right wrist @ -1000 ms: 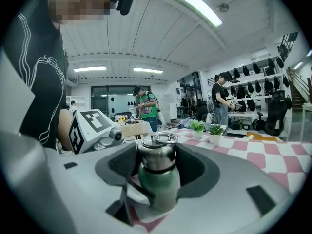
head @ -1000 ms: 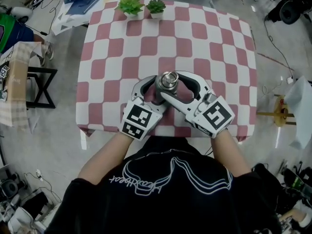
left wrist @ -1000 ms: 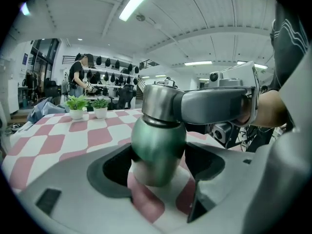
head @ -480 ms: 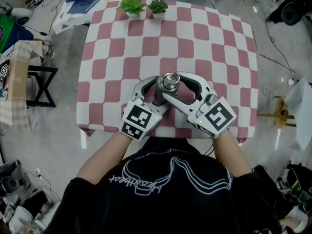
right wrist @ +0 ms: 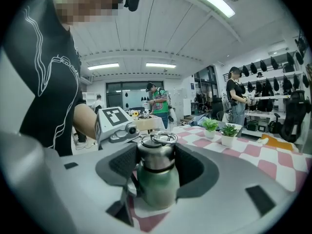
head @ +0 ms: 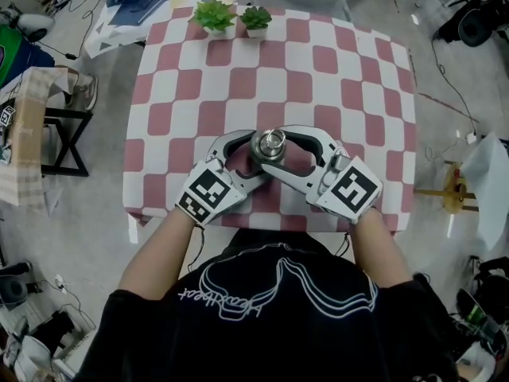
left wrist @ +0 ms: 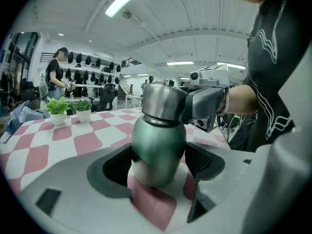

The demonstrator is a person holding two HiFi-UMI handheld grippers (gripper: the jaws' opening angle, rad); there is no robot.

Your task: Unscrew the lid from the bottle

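Observation:
A green bottle (left wrist: 158, 135) with a steel lid (head: 270, 144) stands upright on the pink-and-white checked table (head: 318, 78), close to its near edge. My left gripper (left wrist: 158, 161) comes in from the left and is shut on the green body, both dark pads pressing its sides. My right gripper (right wrist: 157, 162) reaches in from the right at a higher level. Its pads press against the steel lid (right wrist: 157, 152) above the green body (right wrist: 157, 186). In the head view both grippers (head: 258, 159) (head: 275, 148) meet round the bottle.
Two small potted plants (head: 213, 13) (head: 256, 16) stand at the table's far edge. The table's near edge lies just under my hands. A black stand (head: 64, 134) is on the floor to the left. People stand in the room behind.
My left gripper has swung to the left round the bottle, its marker cube now further left. The right gripper stays on the lid, turned slightly.

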